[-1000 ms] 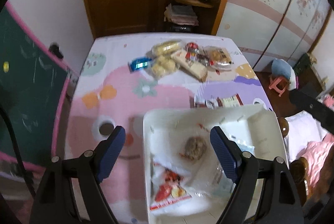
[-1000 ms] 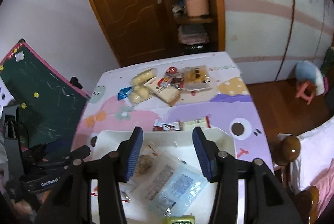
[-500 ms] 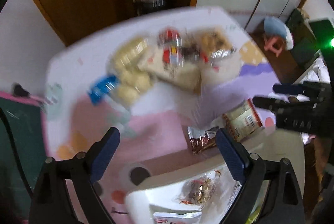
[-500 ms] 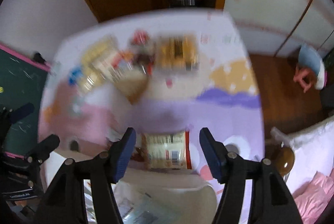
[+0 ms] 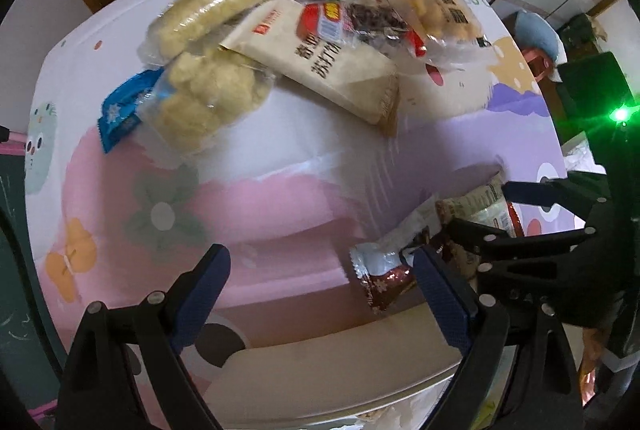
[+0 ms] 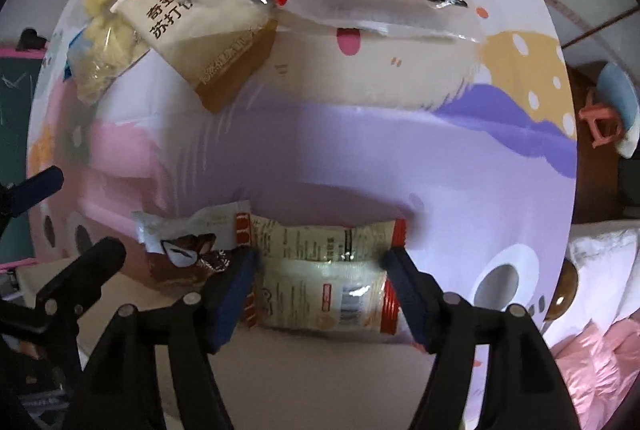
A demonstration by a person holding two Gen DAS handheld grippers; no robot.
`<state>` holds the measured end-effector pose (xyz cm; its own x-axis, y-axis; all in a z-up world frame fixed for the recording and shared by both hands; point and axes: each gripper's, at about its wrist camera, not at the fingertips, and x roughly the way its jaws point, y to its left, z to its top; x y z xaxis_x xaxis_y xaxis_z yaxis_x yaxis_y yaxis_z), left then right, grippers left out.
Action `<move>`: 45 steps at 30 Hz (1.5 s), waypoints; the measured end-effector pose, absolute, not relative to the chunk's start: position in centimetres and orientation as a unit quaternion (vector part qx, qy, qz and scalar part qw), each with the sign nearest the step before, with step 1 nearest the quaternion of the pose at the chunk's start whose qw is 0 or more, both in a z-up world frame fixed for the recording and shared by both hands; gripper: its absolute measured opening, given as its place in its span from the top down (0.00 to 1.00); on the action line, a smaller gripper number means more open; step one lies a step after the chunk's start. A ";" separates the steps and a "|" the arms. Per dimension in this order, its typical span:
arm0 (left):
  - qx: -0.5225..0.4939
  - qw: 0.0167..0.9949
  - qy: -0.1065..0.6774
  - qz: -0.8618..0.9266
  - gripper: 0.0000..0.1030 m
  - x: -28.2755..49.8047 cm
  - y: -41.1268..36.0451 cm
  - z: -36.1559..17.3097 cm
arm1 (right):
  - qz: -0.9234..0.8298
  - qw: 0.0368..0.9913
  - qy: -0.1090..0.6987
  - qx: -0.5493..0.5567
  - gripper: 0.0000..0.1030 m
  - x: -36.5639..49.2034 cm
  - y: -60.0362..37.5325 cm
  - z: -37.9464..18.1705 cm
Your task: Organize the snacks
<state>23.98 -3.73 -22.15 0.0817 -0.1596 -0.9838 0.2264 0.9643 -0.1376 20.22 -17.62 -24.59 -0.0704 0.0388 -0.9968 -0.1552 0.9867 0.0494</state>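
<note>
A pile of snack packets lies at the table's far side: a cream cracker pack (image 5: 320,69), puffed snacks in clear bags (image 5: 204,93), a red-labelled pack (image 5: 344,17). A white bin (image 5: 340,362) stands at the near edge. My right gripper (image 6: 320,262) is open, its fingers on either side of a white packet with red ends (image 6: 320,270). A brown-and-silver packet (image 6: 188,246) lies just left of it. My left gripper (image 5: 320,266) is open and empty above the pink cloth, with the brown packet (image 5: 384,270) at its right finger.
The table carries a pastel cartoon cloth (image 5: 280,157). A green chalkboard (image 6: 16,81) stands to the left. A small pink stool (image 6: 600,117) and a bed with pink bedding (image 6: 600,362) are on the right.
Both grippers have moved forward and down from over the bin toward the table. The right gripper now straddles the white packet. The far pile looks much closer.
</note>
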 end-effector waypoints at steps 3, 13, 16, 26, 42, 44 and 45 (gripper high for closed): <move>0.019 0.726 0.674 -0.138 0.10 24.0 -4.5 -22.6 | 0.074 0.688 0.722 -0.027 0.32 19.7 -18.1 -24.7; -0.025 0.679 0.721 -0.135 0.10 23.7 -6.2 -25.9 | 0.070 0.706 0.703 0.046 0.49 18.9 -22.0 -24.2; -0.040 0.675 0.726 -0.125 0.10 23.7 -6.4 -26.2 | 0.056 0.716 0.692 0.070 0.49 18.8 -24.0 -24.0; 0.004 0.707 0.701 -0.091 0.54 23.3 -8.5 -25.3 | 0.046 0.727 0.678 0.098 0.49 19.6 -26.7 -23.1; -0.054 0.826 0.551 -0.108 0.83 20.4 -5.9 -12.8 | 0.064 0.810 0.570 0.126 0.49 17.3 -27.1 -13.2; -0.058 0.843 0.524 -0.110 0.83 19.1 -4.6 -9.6 | 0.076 0.831 0.536 0.125 0.49 15.8 -27.0 -10.1; -0.059 0.851 0.510 -0.113 0.83 18.2 -4.0 -7.8 | 0.082 0.839 0.523 0.124 0.49 15.0 -26.7 -8.8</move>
<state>18.21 -4.00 -7.79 0.4548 -0.2531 -0.8538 0.1325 0.9673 -0.2162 15.02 -26.74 -8.76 0.4392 0.2676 -0.8576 -0.0092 0.9559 0.2936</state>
